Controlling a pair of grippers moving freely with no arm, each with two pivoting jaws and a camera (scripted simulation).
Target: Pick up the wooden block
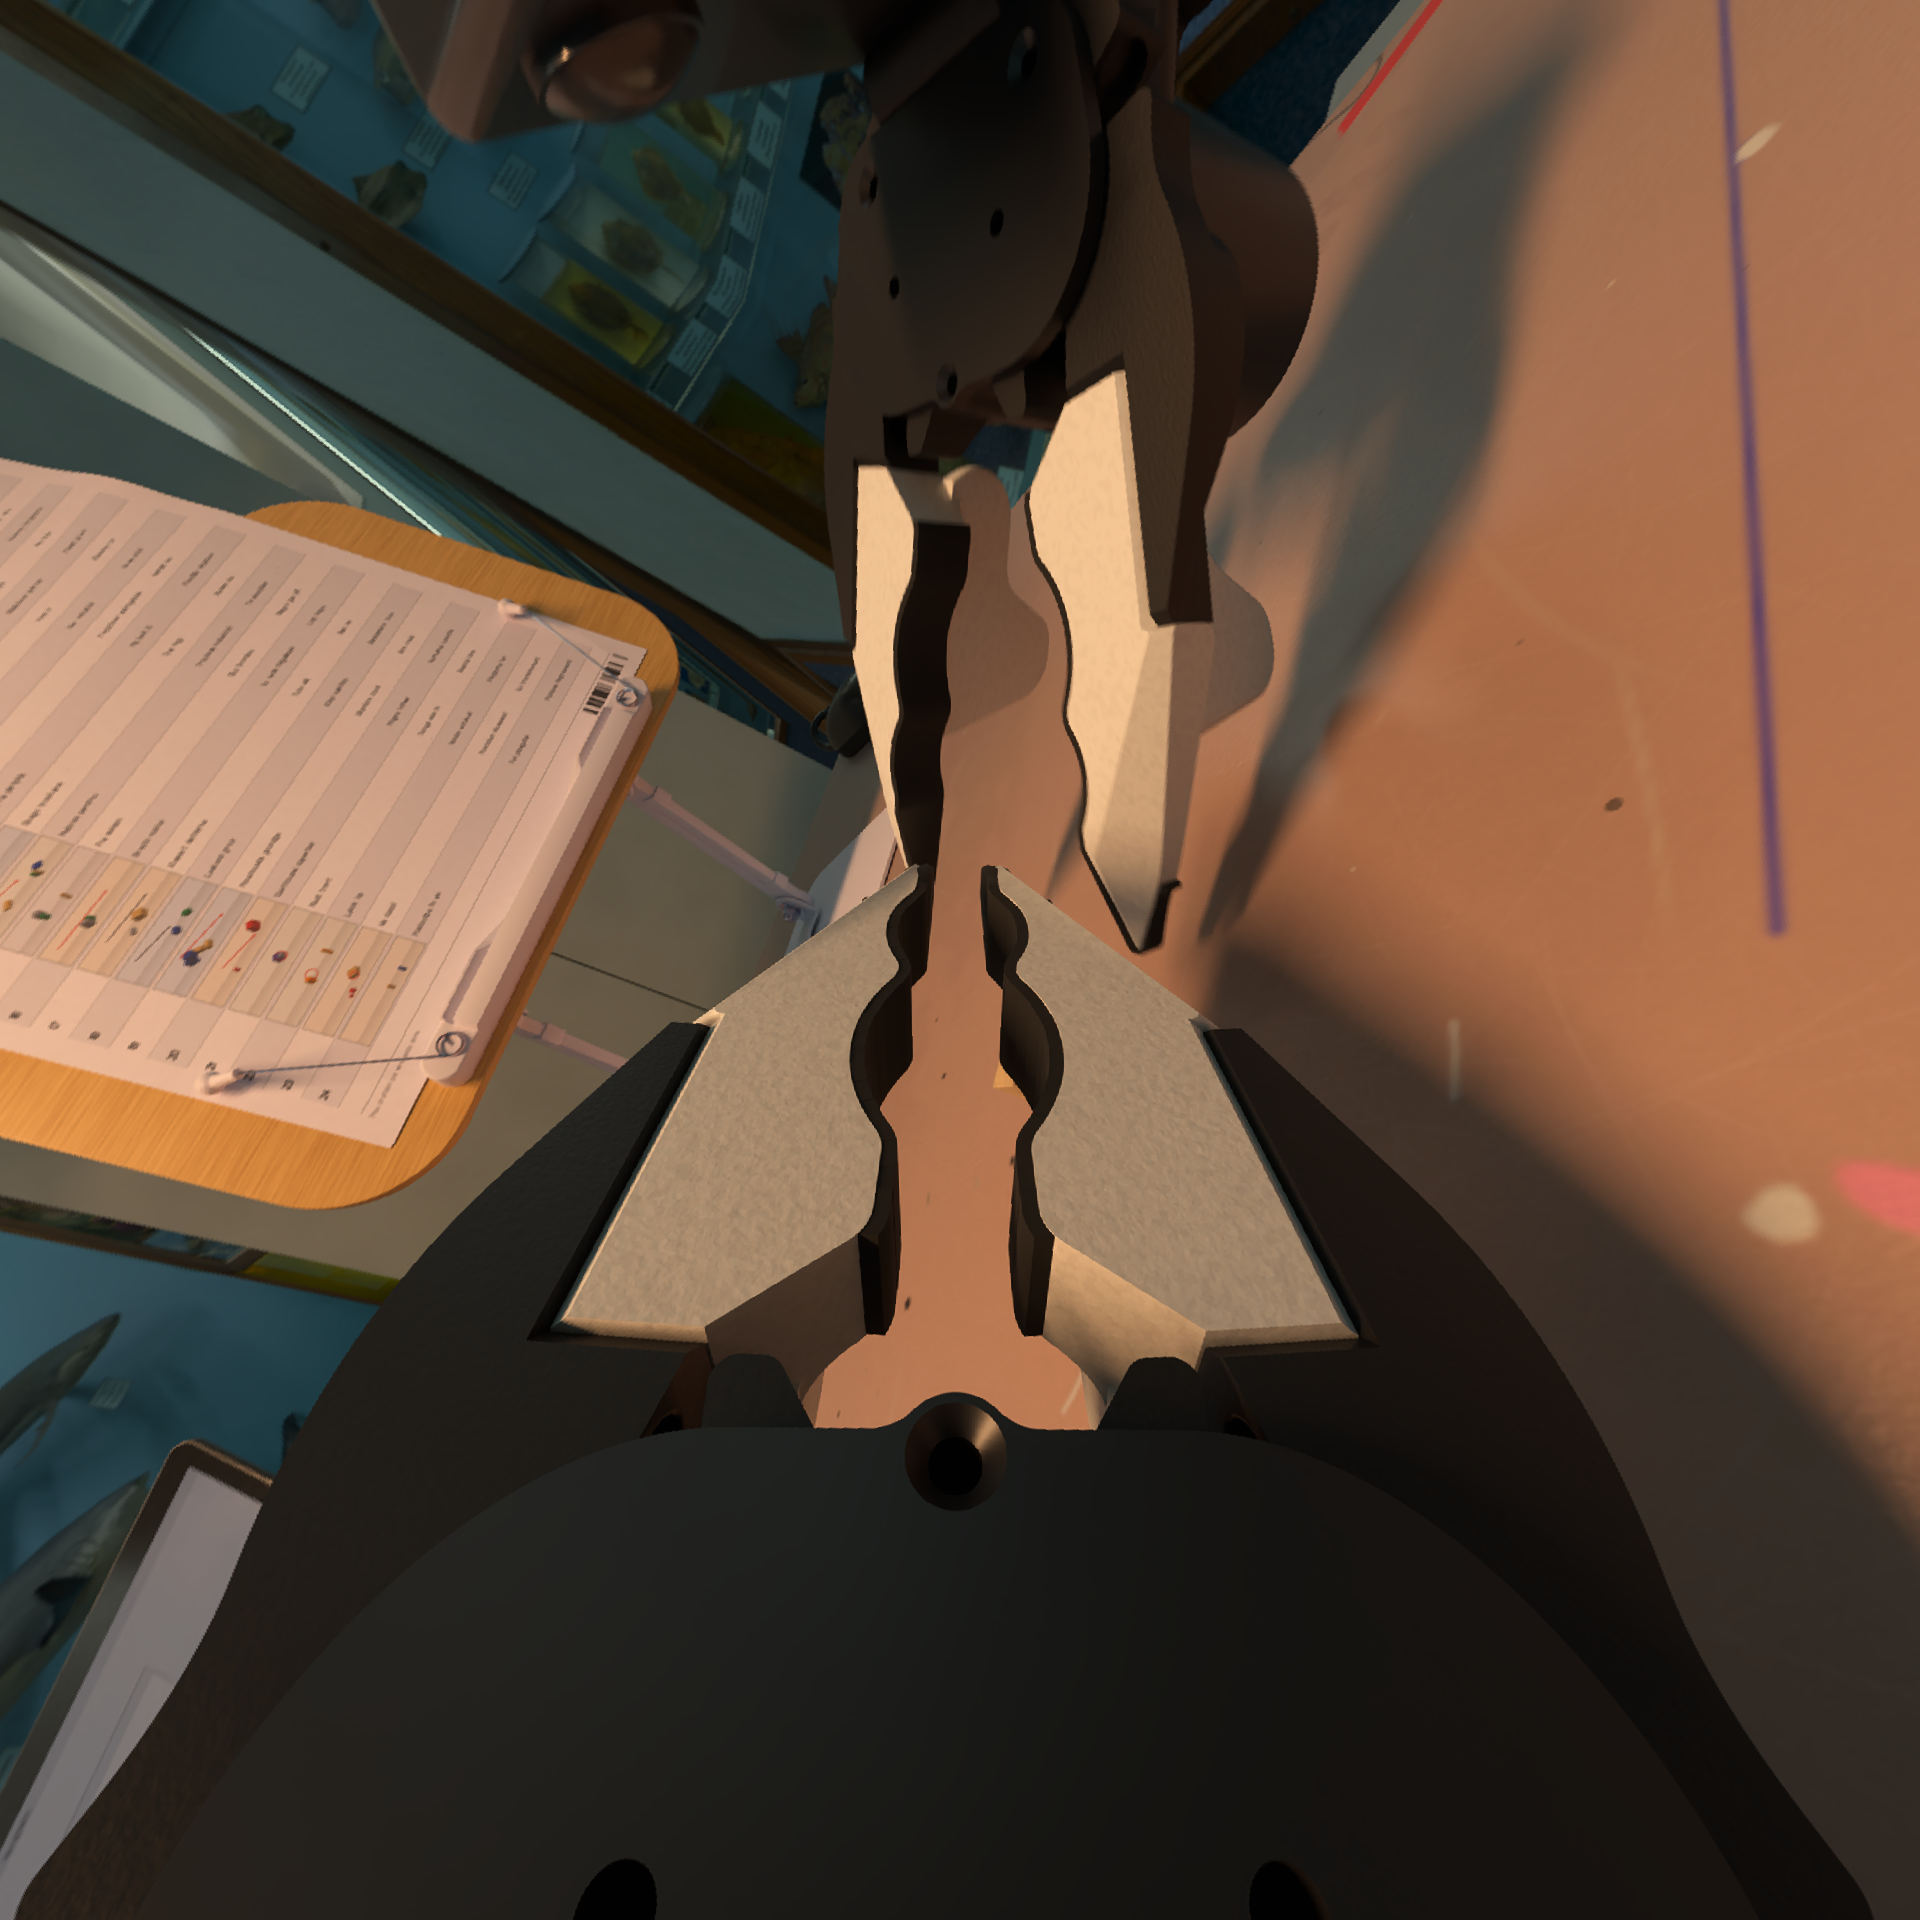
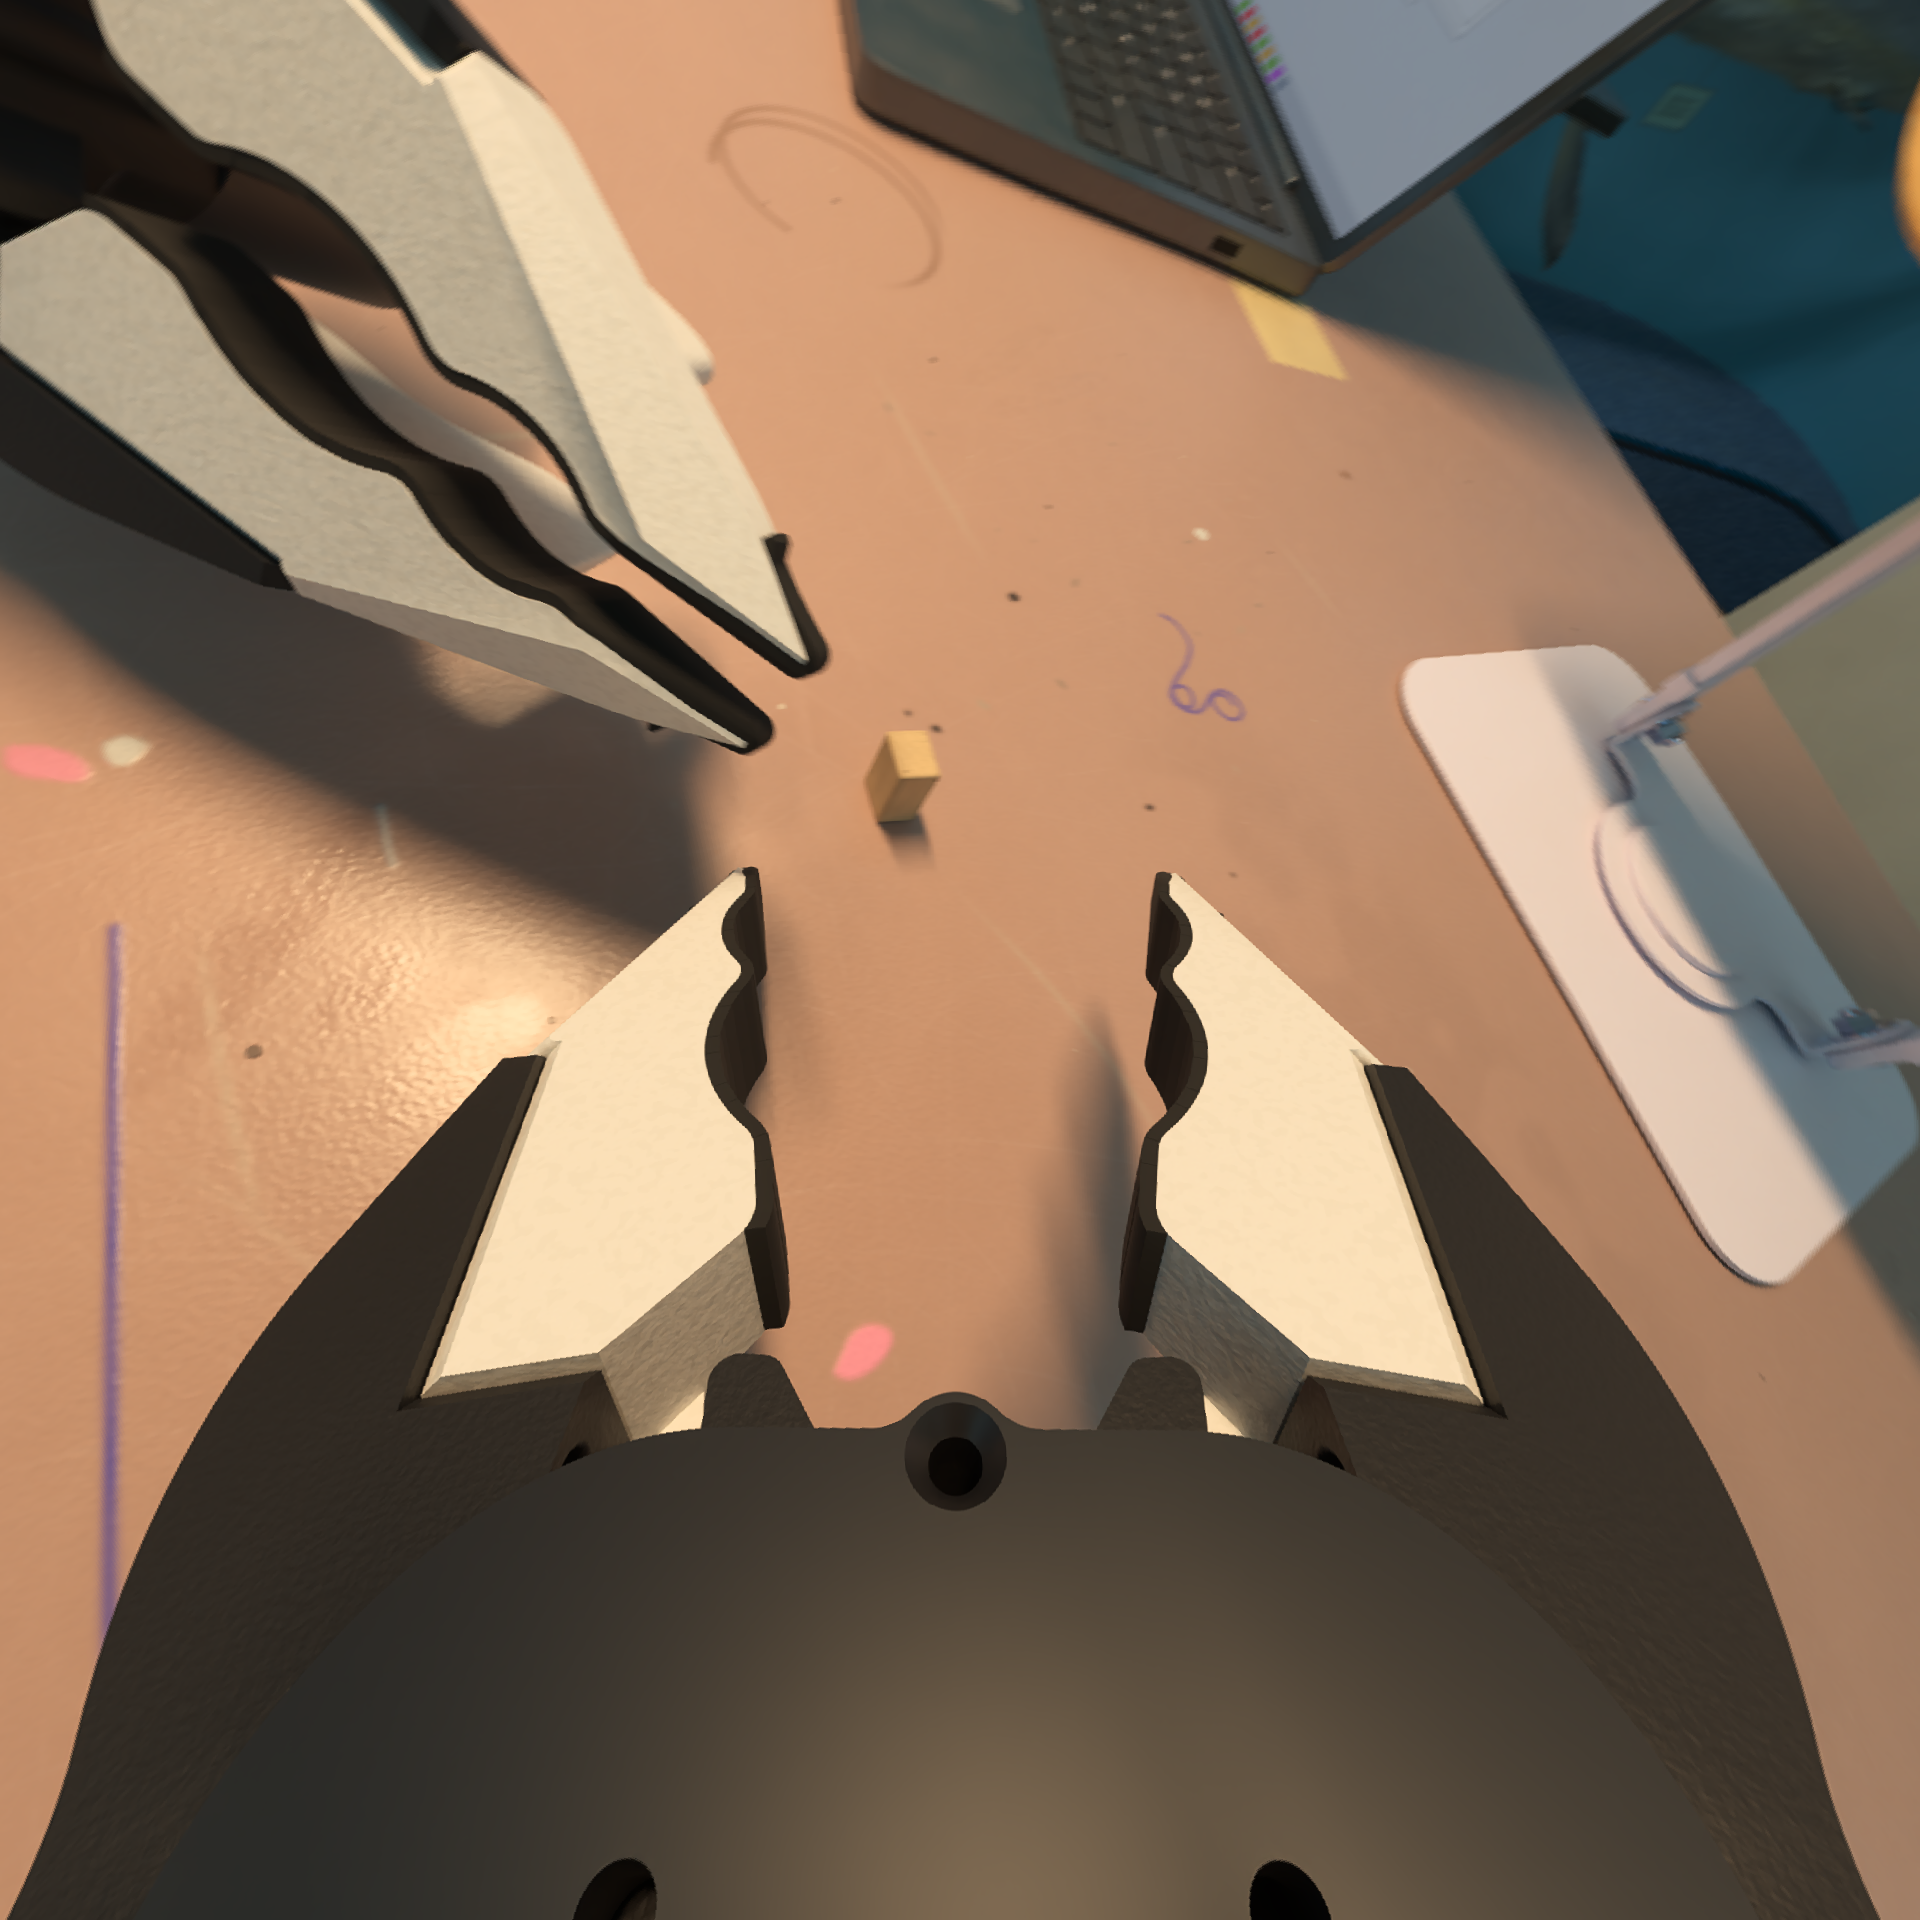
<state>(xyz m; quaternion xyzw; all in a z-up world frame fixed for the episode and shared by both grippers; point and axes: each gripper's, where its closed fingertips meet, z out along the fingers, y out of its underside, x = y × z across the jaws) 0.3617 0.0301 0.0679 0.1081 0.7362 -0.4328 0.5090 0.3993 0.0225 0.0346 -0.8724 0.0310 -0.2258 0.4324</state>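
The wooden block (image 2: 902, 774) is a small tan cuboid lying on the pinkish-brown table (image 2: 1039, 468). My right gripper (image 2: 956, 881) is open and empty, and its fingertips are just short of the block, slightly right of it. My left gripper (image 2: 779, 696) comes in from the upper left, and its tips are a little left of the block without touching it. Its jaws are almost together with a narrow gap and hold nothing. In the left wrist view, my left gripper (image 1: 953, 883) points down at the table. A tan sliver of the block (image 1: 1003, 1075) shows between its fingers. The right gripper's spread fingers (image 1: 1127, 727) are ahead.
An open laptop (image 2: 1143, 125) stands at the far side. A white flat base with a thin arm (image 2: 1662, 935) lies at the right, by the table edge. A yellow tape strip (image 2: 1288, 327) is stuck to the table. An orange board holding a printed sheet (image 1: 312, 831) sits beyond the table.
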